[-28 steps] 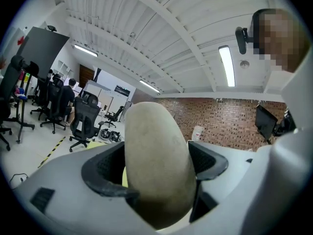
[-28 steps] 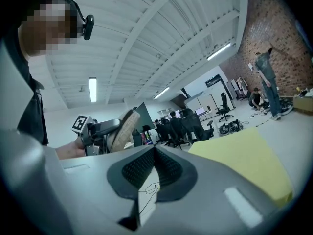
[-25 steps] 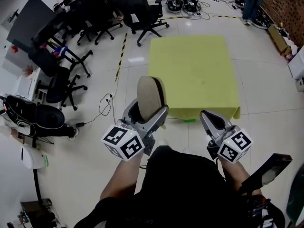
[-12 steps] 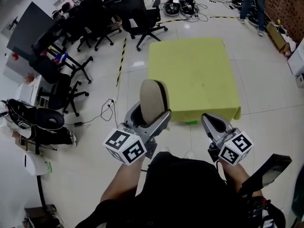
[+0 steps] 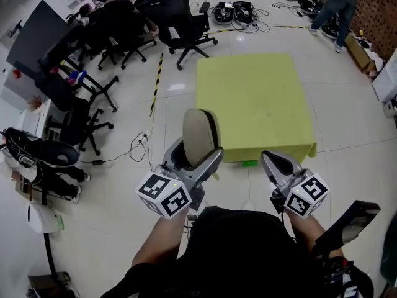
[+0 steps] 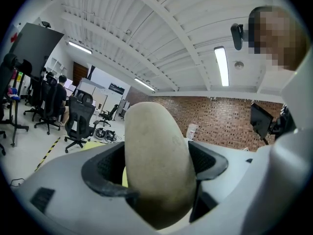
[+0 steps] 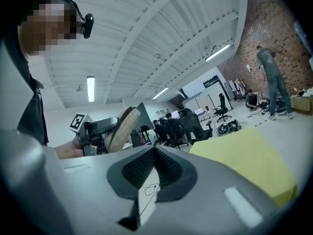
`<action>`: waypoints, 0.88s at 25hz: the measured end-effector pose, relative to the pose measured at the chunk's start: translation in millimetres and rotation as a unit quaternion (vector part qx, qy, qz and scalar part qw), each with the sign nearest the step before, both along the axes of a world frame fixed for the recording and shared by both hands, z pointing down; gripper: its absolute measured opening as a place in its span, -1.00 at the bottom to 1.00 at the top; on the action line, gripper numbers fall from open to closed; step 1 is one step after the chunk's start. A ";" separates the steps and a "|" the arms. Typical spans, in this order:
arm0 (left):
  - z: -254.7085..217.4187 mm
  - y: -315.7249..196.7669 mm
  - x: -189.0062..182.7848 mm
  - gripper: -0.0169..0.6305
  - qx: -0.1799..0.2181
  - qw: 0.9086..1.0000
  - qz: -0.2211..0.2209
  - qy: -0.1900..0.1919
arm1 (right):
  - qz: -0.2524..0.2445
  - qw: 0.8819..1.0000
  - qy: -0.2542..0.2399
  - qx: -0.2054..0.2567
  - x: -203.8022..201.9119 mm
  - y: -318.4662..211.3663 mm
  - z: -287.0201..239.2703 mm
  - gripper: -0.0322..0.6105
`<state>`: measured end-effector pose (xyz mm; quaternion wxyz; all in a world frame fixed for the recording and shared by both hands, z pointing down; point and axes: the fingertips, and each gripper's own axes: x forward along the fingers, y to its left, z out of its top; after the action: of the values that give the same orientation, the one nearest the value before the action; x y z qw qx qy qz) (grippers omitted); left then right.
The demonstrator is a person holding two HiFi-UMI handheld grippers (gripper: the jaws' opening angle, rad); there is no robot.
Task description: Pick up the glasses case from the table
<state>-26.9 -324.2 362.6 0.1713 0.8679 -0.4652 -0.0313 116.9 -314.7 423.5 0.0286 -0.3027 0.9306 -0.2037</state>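
My left gripper (image 5: 192, 148) is shut on a beige oval glasses case (image 5: 196, 136), held upright and clear of the table, close to my body. In the left gripper view the glasses case (image 6: 157, 165) fills the gap between the jaws. My right gripper (image 5: 278, 164) is shut with nothing in it, its pads (image 7: 146, 168) pressed together. From the right gripper view the glasses case (image 7: 122, 129) shows in the other gripper to the left. The yellow-green table (image 5: 253, 101) lies ahead of both grippers with nothing on it.
Black office chairs (image 5: 183, 20) stand beyond the table's far left corner, more chairs (image 5: 77, 113) and cables to my left. A person (image 5: 332, 5) stands at the far right by a brick wall. A black panel (image 5: 348, 219) is at my right side.
The view has shifted slightly so the table sits a little farther. Both grippers keep nearly the same pose, and the left one still holds the case.
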 end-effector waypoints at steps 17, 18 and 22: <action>0.6 -7.2 -77.8 0.30 0.010 0.998 0.054 0.000 | 0.054 0.998 0.012 0.008 -83.6 4.6 -11.9 -0.89; 0.9 -7.1 -79.3 0.30 0.012 0.998 0.059 0.000 | 0.057 0.998 0.014 0.010 -86.5 5.8 -12.4 -0.89; -1.0 -6.0 -79.4 0.29 0.023 0.996 0.082 -0.001 | 0.071 0.997 0.022 0.016 -92.3 12.6 -13.1 -0.89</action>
<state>-106.3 -330.2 361.6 0.1529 0.9070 -0.3915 -0.0264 24.6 -302.2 410.4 0.0269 -0.3723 0.9102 -0.1796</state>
